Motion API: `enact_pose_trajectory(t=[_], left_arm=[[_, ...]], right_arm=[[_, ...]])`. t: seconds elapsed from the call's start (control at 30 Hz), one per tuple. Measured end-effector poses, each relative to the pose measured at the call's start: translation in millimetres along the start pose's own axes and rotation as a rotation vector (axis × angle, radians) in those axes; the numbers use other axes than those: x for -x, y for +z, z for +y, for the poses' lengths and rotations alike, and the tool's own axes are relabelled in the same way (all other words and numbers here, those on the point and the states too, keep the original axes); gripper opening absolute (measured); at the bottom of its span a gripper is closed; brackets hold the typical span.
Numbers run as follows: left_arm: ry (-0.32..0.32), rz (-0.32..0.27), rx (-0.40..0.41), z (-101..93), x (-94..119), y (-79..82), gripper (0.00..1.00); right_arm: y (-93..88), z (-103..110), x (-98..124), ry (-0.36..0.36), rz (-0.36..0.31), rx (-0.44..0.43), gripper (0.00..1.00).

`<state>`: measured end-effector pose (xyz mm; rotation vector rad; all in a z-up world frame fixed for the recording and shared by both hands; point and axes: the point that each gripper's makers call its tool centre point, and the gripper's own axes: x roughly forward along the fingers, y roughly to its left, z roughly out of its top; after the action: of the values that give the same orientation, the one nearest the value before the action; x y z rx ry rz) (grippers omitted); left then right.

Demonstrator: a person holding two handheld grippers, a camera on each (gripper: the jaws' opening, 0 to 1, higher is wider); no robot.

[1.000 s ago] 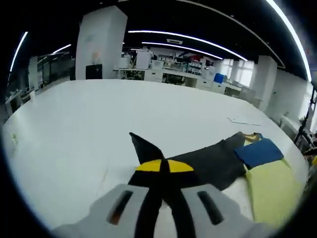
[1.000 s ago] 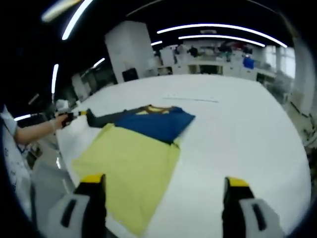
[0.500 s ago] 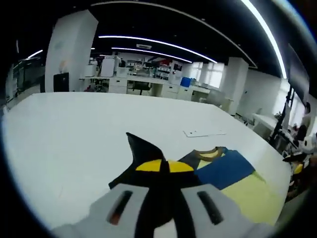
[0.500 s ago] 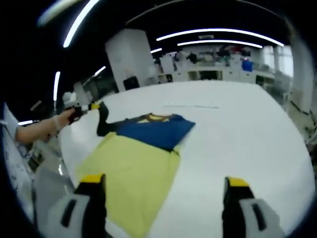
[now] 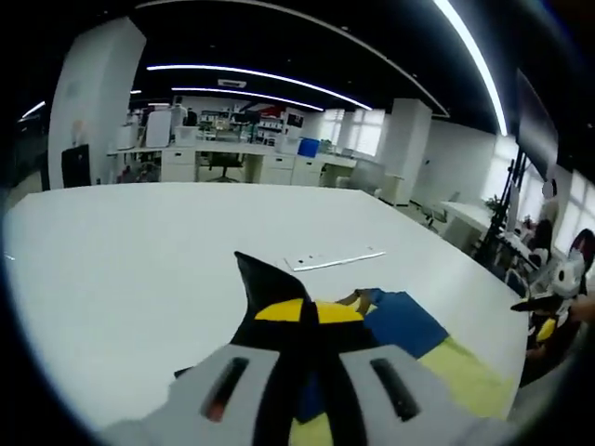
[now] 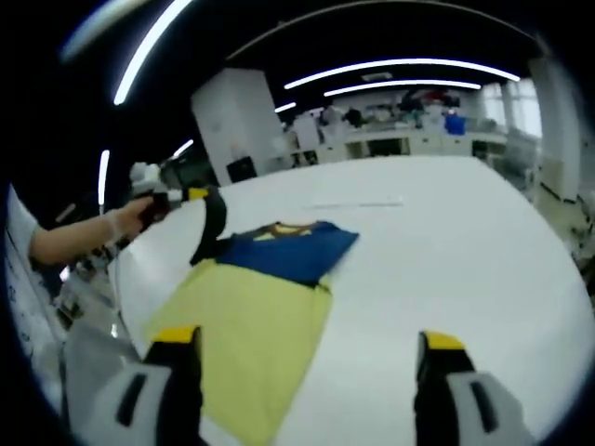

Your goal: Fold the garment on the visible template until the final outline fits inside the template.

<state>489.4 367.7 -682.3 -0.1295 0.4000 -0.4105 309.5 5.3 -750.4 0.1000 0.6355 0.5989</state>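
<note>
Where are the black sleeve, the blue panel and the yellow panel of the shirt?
black sleeve (image 6: 213,221), right gripper view, lifted middle
blue panel (image 6: 293,251), right gripper view, centre
yellow panel (image 6: 251,321), right gripper view, centre

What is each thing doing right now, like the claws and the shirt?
Left claw: shut on the black sleeve, holding it up off the table.
Right claw: open, holding nothing, above the table.
Shirt: yellow and blue body lying flat, black sleeve lifted.
Strip: lying flat on the table beyond the shirt.
</note>
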Motion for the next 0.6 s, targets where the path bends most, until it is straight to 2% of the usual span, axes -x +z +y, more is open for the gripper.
enact_pose_trajectory(t=[0.1, 0.2, 0.6], left_arm=[[-0.031, 0.005, -0.009, -13.7, -15, 3.7, 0.0], [-0.053, 0.007, -0.003, -24.4, -26, 5.0, 0.0], [-0.17, 0.032, -0.006, -104.0, -75, -6.5, 0.0]], right_arm=[[-3.6, -1, 0, -0.001, 0.007, 0.01, 0.97], [-3.4, -4, 1, -0.002, -0.011, -0.021, 0.96], [-16.8, -11, 4, -0.01, 0.005, -0.051, 0.95]])
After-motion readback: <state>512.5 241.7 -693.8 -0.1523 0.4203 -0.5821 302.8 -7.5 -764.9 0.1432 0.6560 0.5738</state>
